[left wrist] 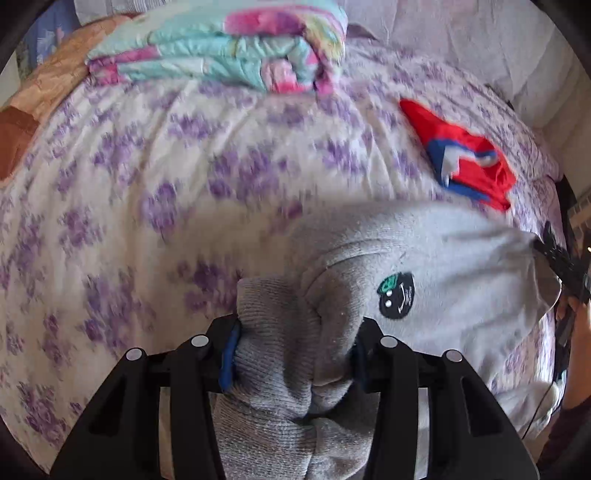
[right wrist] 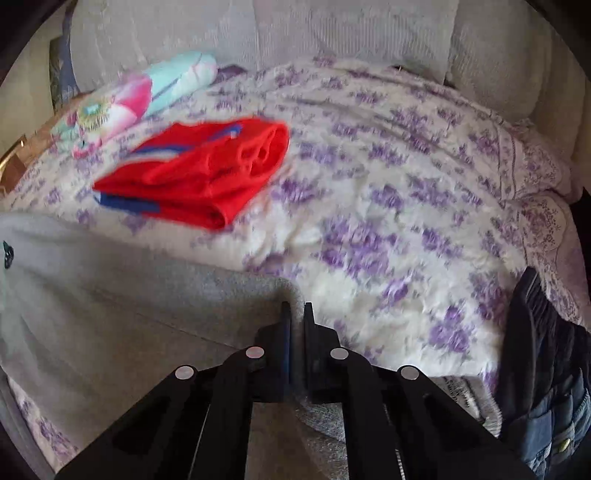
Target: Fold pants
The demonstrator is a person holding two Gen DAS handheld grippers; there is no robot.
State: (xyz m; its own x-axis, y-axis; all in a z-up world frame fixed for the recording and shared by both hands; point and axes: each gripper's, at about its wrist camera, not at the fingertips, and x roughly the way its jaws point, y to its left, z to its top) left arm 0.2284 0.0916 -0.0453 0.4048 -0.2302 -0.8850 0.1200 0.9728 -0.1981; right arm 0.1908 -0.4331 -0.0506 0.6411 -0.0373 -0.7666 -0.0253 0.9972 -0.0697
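Note:
The grey sweatpants (left wrist: 443, 266) with a small black and green logo (left wrist: 397, 297) lie on the floral bedspread (left wrist: 184, 184). My left gripper (left wrist: 293, 350) is shut on a bunched ribbed part of them, which fills the space between its fingers. In the right wrist view the grey pants (right wrist: 110, 295) spread to the left. My right gripper (right wrist: 297, 317) is shut on their corner edge, jaws nearly together. It also shows at the far right of the left wrist view (left wrist: 561, 262).
A folded red and blue garment (right wrist: 199, 173) lies further back on the bed. A folded pastel quilt (left wrist: 229, 48) lies near the pillows (right wrist: 332, 33). Dark denim clothing (right wrist: 546, 387) sits at the bed's right edge.

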